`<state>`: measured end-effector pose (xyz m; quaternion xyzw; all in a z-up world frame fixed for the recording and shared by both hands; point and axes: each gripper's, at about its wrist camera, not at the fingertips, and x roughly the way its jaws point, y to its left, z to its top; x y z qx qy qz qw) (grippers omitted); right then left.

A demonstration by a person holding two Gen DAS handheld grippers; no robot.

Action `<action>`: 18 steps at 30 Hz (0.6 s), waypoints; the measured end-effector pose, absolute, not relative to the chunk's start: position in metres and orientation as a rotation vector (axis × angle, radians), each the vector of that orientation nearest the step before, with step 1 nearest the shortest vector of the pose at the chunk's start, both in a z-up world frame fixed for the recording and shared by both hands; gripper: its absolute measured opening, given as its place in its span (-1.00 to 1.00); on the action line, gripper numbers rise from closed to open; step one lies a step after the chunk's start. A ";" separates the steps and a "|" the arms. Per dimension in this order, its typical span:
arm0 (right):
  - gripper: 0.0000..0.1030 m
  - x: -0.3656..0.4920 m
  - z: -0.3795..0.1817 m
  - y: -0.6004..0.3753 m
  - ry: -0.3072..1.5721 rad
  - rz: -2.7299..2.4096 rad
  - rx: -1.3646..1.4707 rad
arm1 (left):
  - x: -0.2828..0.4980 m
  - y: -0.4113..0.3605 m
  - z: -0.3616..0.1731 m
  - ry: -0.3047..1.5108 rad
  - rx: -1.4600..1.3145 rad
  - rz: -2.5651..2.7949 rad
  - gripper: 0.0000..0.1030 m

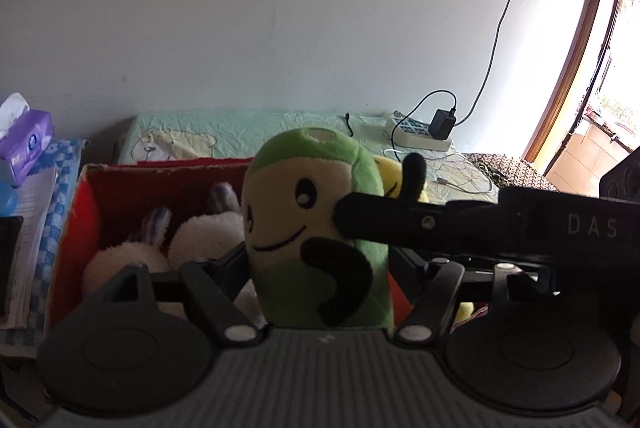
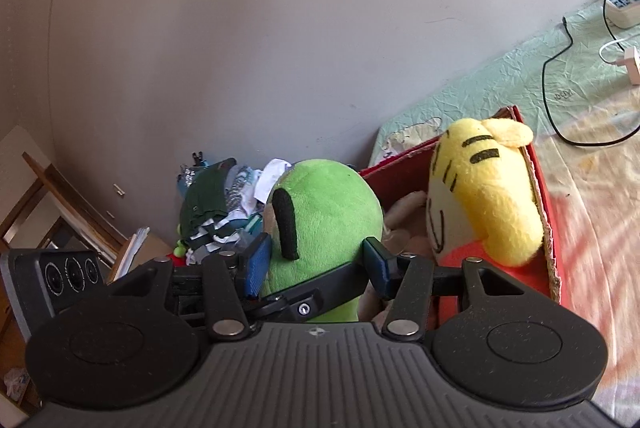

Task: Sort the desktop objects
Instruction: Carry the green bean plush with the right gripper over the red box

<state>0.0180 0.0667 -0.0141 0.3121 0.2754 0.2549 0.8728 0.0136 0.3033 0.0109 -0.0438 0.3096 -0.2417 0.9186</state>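
Both my left gripper (image 1: 318,268) and right gripper (image 2: 316,262) seem clamped on the green plush (image 2: 324,211) above the red box (image 2: 548,224).

The right gripper (image 2: 318,260) closes its blue pads (image 2: 260,260) on the green plush (image 2: 328,216), and a finger of the left gripper (image 2: 320,288) crosses under it. The yellow plush (image 2: 488,191) leans at the right wall of the red box (image 2: 548,211).
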 end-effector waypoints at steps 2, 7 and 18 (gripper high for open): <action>0.04 0.021 -0.016 0.066 0.584 0.518 0.641 | 0.019 0.302 0.005 0.653 -0.082 -0.497 0.37; 0.04 0.026 -0.021 0.075 0.570 0.464 0.608 | 0.026 0.303 -0.005 0.683 -0.079 -0.496 0.39; -0.12 0.035 -0.034 0.081 0.619 0.439 0.565 | 0.033 0.297 -0.017 0.708 -0.058 -0.481 0.46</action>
